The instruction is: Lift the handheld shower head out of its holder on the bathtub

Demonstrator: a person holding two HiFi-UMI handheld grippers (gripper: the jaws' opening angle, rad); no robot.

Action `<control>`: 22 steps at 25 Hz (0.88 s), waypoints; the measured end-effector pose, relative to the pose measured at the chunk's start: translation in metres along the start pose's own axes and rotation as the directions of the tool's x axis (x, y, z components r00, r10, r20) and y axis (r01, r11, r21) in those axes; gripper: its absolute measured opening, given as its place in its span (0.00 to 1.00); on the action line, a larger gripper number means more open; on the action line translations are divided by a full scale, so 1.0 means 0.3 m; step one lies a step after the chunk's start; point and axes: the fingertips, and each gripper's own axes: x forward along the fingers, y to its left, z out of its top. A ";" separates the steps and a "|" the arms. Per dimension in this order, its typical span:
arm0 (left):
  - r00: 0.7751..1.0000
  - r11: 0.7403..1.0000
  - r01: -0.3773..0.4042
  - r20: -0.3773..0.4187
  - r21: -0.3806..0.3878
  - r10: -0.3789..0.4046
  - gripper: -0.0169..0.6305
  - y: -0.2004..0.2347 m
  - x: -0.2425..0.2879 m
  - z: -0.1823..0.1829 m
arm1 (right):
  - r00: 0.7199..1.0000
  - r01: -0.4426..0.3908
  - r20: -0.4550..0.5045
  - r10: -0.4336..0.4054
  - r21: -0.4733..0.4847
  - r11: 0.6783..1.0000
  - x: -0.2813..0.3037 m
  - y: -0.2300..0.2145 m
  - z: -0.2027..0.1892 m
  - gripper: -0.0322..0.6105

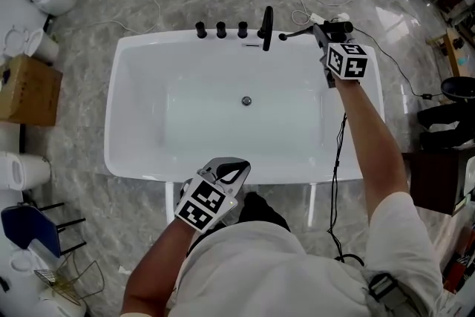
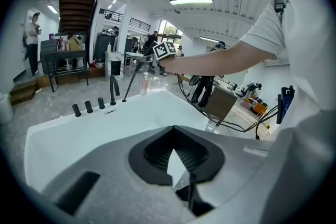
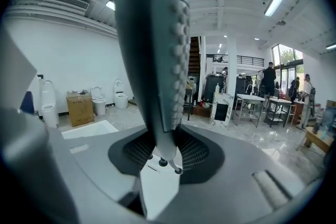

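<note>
No legible text, label, brand, number or sign in any of the views.

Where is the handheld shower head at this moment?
Head view, upper right: the handheld shower head is clamped in the right tongs over the bathtub's far rim, right of the black spout.

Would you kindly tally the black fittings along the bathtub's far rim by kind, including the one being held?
Round knobs: 3
Tall spout: 1
Handheld shower head, gripped in the right hand-held gripper: 1
Total: 5
</note>
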 end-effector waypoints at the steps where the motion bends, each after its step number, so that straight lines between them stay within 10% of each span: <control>1: 1.000 1.000 0.001 -0.001 0.003 -0.001 0.04 -0.005 0.000 -0.003 | 1.000 0.001 0.005 -0.001 0.000 1.000 -0.017 0.002 0.003 0.28; 22: 0.999 0.998 0.041 -0.037 0.055 -0.039 0.04 -0.117 -0.045 -0.091 | 0.997 0.009 0.081 -0.006 -0.039 0.999 -0.385 0.131 0.137 0.28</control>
